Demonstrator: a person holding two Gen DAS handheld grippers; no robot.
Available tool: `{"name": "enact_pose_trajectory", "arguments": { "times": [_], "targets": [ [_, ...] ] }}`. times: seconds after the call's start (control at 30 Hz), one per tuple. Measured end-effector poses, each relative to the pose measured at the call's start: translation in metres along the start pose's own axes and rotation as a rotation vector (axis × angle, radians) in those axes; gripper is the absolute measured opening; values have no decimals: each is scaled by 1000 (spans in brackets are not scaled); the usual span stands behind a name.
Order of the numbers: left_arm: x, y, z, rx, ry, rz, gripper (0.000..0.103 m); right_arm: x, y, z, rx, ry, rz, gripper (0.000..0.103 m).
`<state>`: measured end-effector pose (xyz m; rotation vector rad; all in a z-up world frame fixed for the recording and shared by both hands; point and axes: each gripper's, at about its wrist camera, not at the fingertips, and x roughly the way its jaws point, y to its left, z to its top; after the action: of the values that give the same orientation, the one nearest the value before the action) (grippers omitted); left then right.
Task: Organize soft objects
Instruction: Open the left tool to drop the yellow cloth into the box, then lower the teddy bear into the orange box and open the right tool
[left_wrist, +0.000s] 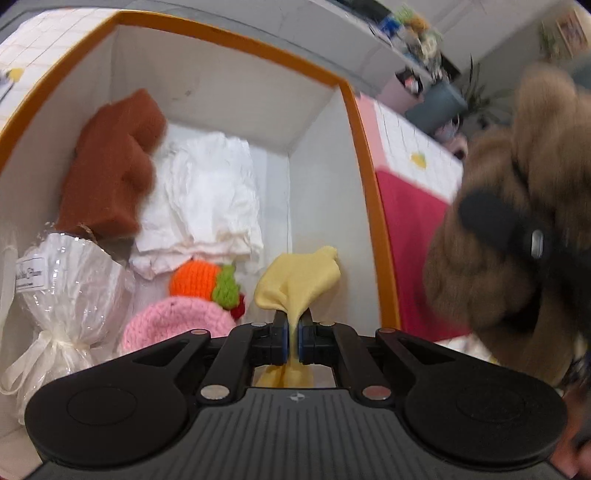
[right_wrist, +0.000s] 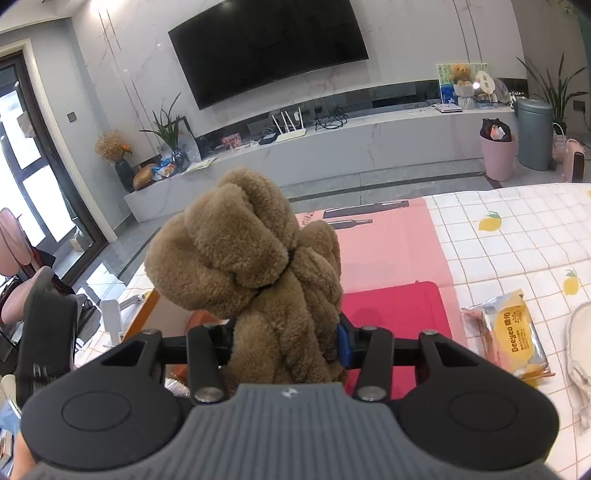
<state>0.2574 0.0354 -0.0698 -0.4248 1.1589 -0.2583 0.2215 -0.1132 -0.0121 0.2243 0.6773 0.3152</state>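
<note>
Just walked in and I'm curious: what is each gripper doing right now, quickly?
Left gripper: shut on the yellow cloth, over the orange-rimmed box.
Right gripper: shut on the brown plush toy.

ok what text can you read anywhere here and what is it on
"Deeyeo", plus characters I can't read: the snack packet on the table.
Script on the white label of the wrapped bundle: too blurred to read.
Nothing else legible.
</note>
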Motion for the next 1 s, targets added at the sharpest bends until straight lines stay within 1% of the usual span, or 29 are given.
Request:
{"name": "enact_pose_trajectory", "arguments": {
  "times": [0.07,0.13,0.17,0.2,0.23,0.27,0.3,0.37,0.43,0.47,0.5,0.53,0.63,0.67,0.7,0.77,0.8,0.87,0.93,1.0],
  "targets": [
    [8,-3,-3,29,22,39,5,0,7,-4,-13,1,-14,46],
    [16,-6,-5,52,41,86,10,2,11,-3,-23,-4,-23,46],
    [18,-6,-5,61,58,86,13,3,15,-2,-38,0,-28,46],
    [18,-5,-3,60,75,60,31,4,16,-1,-53,2,-35,46],
    [16,-2,-1,52,82,30,35,5,19,1,-70,2,-44,46],
    [13,2,1,36,85,24,49,6,23,2,-89,3,-54,46],
    [10,4,3,29,89,14,69,7,28,4,-107,4,-67,46],
    [-2,15,-1,27,80,-48,81,10,35,10,-142,8,-83,46],
    [-18,23,-1,24,57,-87,81,16,39,18,-154,25,-83,46],
    [-25,25,-1,31,46,-97,82,19,43,22,-159,37,-80,46],
    [-34,26,-1,56,27,-86,84,24,48,25,-173,52,-79,46],
    [-40,26,0,90,2,-60,84,30,52,29,-186,67,-80,46],
    [-57,20,-3,226,-99,68,84,56,67,36,-209,161,-67,46],
    [-61,19,-4,267,-131,102,84,67,71,38,-212,203,-65,46],
    [-64,20,-5,296,-153,120,84,78,74,38,-217,231,-77,46],
    [-67,25,-4,293,-174,145,84,100,84,37,-282,251,-148,46],
    [-69,29,-3,280,-178,142,84,111,87,37,-316,271,-169,46],
    [-70,39,0,260,-185,125,84,134,88,34,-316,337,-195,46],
    [-68,46,3,244,-177,130,84,155,90,31,-324,405,-216,46],
    [-62,49,4,234,-171,146,84,174,97,23,-415,454,-278,46]
  ]
}}
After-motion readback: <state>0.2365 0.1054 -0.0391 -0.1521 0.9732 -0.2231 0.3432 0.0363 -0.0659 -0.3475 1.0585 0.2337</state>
